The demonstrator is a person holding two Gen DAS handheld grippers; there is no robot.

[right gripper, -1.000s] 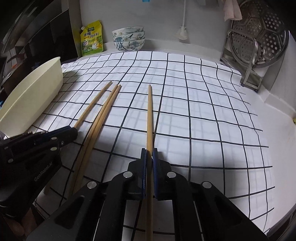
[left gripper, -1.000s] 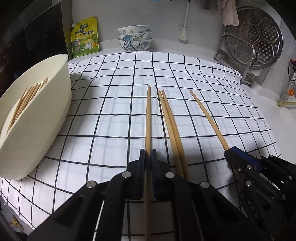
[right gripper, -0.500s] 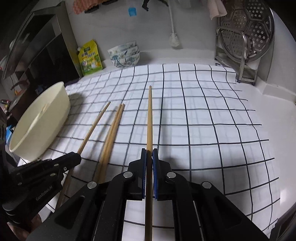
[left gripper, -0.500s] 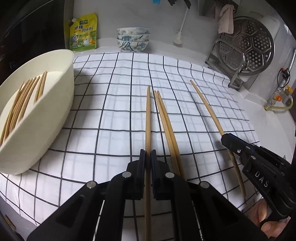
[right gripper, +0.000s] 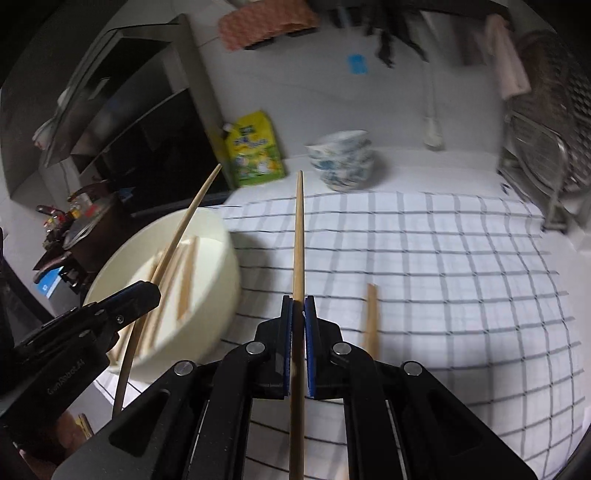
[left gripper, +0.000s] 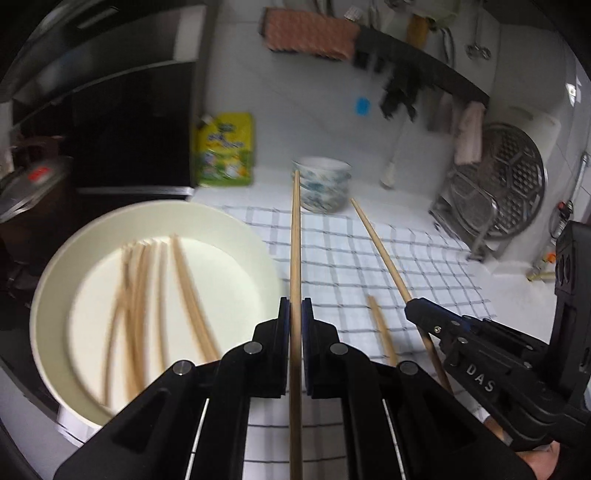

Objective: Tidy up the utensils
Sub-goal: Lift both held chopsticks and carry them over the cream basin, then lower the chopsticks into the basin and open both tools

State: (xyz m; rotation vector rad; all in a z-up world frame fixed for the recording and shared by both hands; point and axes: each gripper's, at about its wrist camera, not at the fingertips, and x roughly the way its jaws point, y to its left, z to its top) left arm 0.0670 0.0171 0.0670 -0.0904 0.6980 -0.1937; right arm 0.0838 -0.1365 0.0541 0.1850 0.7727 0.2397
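Note:
My left gripper (left gripper: 295,308) is shut on a wooden chopstick (left gripper: 295,236) that points forward, lifted off the checked cloth (left gripper: 351,258). Just left of it stands a cream bowl (left gripper: 236,236) holding several chopsticks (left gripper: 147,295). My right gripper (right gripper: 298,306) is shut on a second chopstick (right gripper: 298,236), also raised. In the right wrist view the left gripper (right gripper: 144,291) and its chopstick (right gripper: 184,225) hang over the bowl (right gripper: 225,273). The right gripper (left gripper: 417,310) with its stick (left gripper: 380,247) shows in the left wrist view. A loose chopstick pair (right gripper: 370,317) lies on the cloth.
Stacked patterned bowls (left gripper: 324,188) and a yellow-green pouch (left gripper: 226,155) stand at the back by the wall. A metal steamer rack (left gripper: 506,195) leans at the right. A dark appliance (left gripper: 122,125) fills the left. A cloth (left gripper: 310,35) hangs above.
Both grippers have risen off the cloth with their chopsticks and swung left toward the cream bowl. The pair of chopsticks stays on the cloth.

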